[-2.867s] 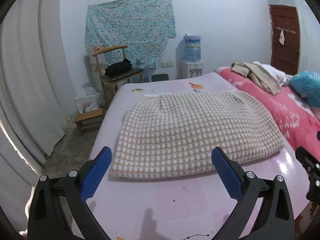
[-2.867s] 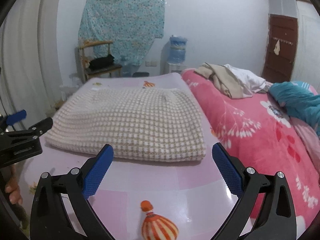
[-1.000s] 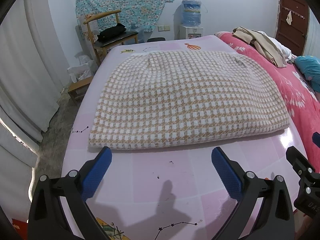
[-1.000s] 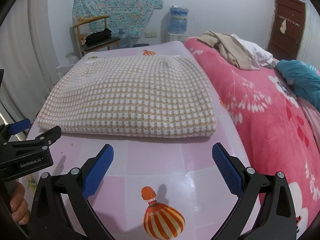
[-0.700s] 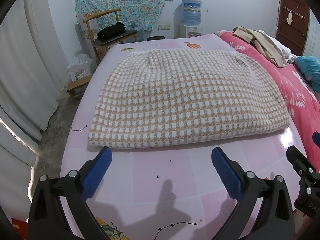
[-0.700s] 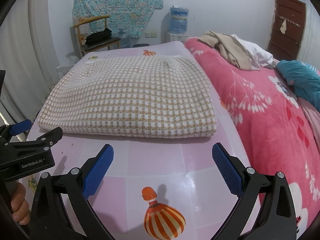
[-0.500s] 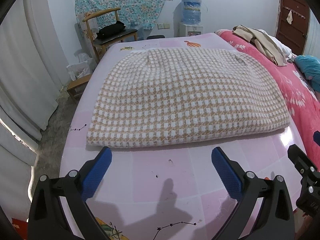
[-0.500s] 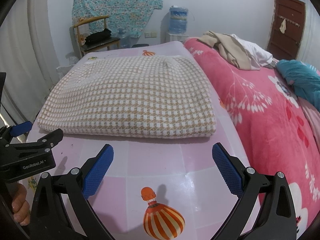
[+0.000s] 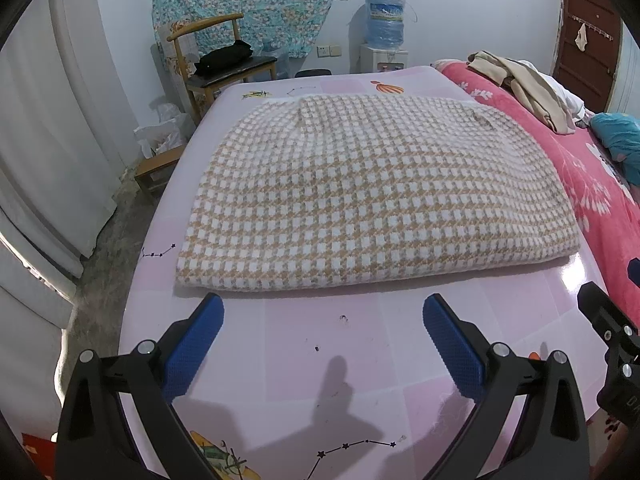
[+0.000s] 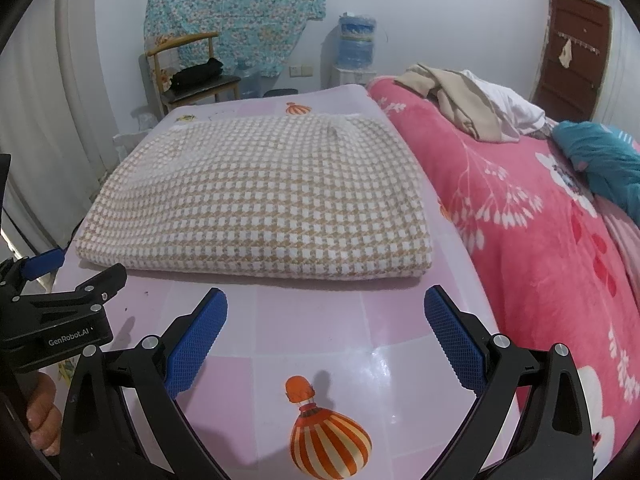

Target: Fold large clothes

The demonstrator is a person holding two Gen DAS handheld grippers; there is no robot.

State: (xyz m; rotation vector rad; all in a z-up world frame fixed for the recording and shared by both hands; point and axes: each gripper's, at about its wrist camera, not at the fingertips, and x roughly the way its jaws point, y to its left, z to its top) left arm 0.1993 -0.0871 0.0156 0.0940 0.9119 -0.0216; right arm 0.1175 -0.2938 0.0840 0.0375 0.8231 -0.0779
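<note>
Above the near edge of the pink sheet [image 9: 320,360], the left gripper [image 9: 322,312] and right gripper [image 10: 325,305] hover with jaws spread wide, holding nothing. Just beyond them lies the folded houndstooth garment [image 9: 376,192], its long axis running left to right, folded edge facing the grippers, beside the pink floral blanket [image 10: 540,220].

Pink patterned bed [image 9: 360,344], folded checked garment [image 9: 376,196] lying flat on it, pink floral blanket [image 10: 532,240] alongside
</note>
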